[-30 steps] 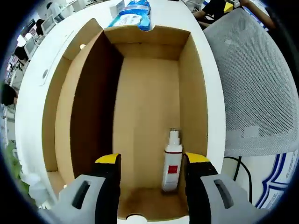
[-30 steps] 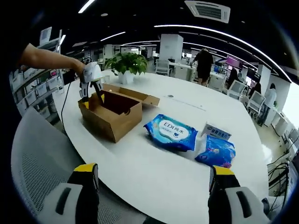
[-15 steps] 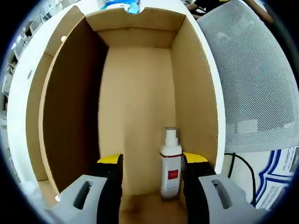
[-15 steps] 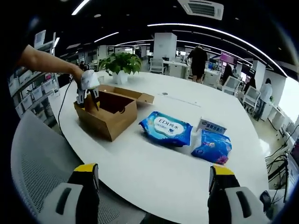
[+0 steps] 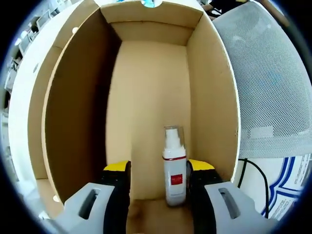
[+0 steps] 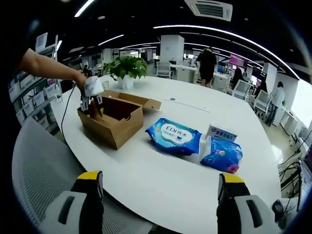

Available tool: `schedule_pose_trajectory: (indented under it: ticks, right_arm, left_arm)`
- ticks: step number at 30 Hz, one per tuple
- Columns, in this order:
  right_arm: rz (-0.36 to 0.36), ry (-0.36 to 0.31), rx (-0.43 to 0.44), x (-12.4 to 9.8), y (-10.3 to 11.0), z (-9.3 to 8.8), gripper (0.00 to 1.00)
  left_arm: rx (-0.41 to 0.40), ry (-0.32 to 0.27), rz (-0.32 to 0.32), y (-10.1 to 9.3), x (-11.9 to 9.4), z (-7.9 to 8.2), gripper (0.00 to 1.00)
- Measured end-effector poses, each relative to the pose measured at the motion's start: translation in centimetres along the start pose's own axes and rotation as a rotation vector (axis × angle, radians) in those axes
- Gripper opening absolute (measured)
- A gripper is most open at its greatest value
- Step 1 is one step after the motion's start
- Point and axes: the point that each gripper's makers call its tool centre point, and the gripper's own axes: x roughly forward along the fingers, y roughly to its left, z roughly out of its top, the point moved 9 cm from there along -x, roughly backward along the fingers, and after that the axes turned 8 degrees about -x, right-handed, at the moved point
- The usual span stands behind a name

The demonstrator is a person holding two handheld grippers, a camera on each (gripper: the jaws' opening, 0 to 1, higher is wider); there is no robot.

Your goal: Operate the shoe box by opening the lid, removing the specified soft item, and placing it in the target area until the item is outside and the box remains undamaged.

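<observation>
The open cardboard shoe box (image 5: 73, 112) (image 6: 119, 127) lies on the white round table (image 6: 161, 170). A white spray bottle with a red label (image 5: 174, 170) stands on the box floor close to the right wall. My left gripper (image 5: 158, 168) is open and lowered into the box, its yellow-tipped jaws on either side of the bottle, the right jaw nearest it. In the right gripper view a person's hand holds that left gripper (image 6: 91, 96) at the box's near end. My right gripper (image 6: 161, 195) hovers open over the table's near edge, with nothing between its jaws.
A blue wipes pack (image 6: 174, 136), a smaller blue pack (image 6: 222, 157) and a small white carton (image 6: 223, 134) lie right of the box. A potted plant (image 6: 127, 68) stands behind it. A grey mesh chair (image 5: 273, 83) (image 6: 46, 165) sits beside the table. People stand far back.
My left gripper has moved deeper into the box, and the bottle now sits between its jaws instead of just ahead of them. The right gripper's view has barely shifted.
</observation>
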Motion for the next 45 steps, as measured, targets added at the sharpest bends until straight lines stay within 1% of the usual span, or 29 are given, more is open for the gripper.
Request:
schedule_pose_trajectory:
  ticks: [4,11,13,16,17,22,26,28,36,45]
  right_arm:
    - [0.005,-0.003,0.001,0.1,0.1,0.1,0.98]
    - [0.01,-0.018,-0.002,0.3,0.3,0.2,0.96]
    - [0.01,-0.014,0.002,0.3,0.3,0.1,0.96]
    - [0.01,-0.018,0.006,0.3,0.4,0.1,0.96]
    - [0.011,-0.018,0.009,0.3,0.4,0.0,0.95]
    - [0.014,-0.019,0.01,0.4,0.6,0.0,0.95]
    - [0.018,-0.026,0.017,0.4,0.7,0.0,0.94]
    - [0.018,-0.027,0.018,0.4,0.7,0.0,0.94]
    - [0.022,-0.041,0.032,0.3,0.7,0.2,0.93]
    - [0.024,-0.056,0.031,0.4,0.6,0.8,0.92]
  left_arm:
    - [-0.015,0.002,0.007,-0.1,0.3,-0.4,0.44]
    - [-0.004,0.005,-0.007,-0.5,1.1,-0.8,0.39]
    - [0.012,-0.001,-0.014,-0.6,1.1,-0.8,0.36]
    - [0.057,-0.004,-0.001,-0.7,1.3,-0.9,0.27]
    - [0.066,-0.004,0.013,-0.7,1.3,-0.9,0.26]
    - [0.073,-0.005,0.025,-0.7,1.3,-0.9,0.25]
    - [0.051,0.0,0.038,-0.8,1.3,-1.0,0.24]
    - [0.053,-0.001,0.041,-0.9,1.3,-1.0,0.23]
    - [0.013,-0.02,0.064,-1.0,1.0,-0.7,0.22]
    - [-0.031,-0.058,0.091,-0.9,-0.2,-0.1,0.2]
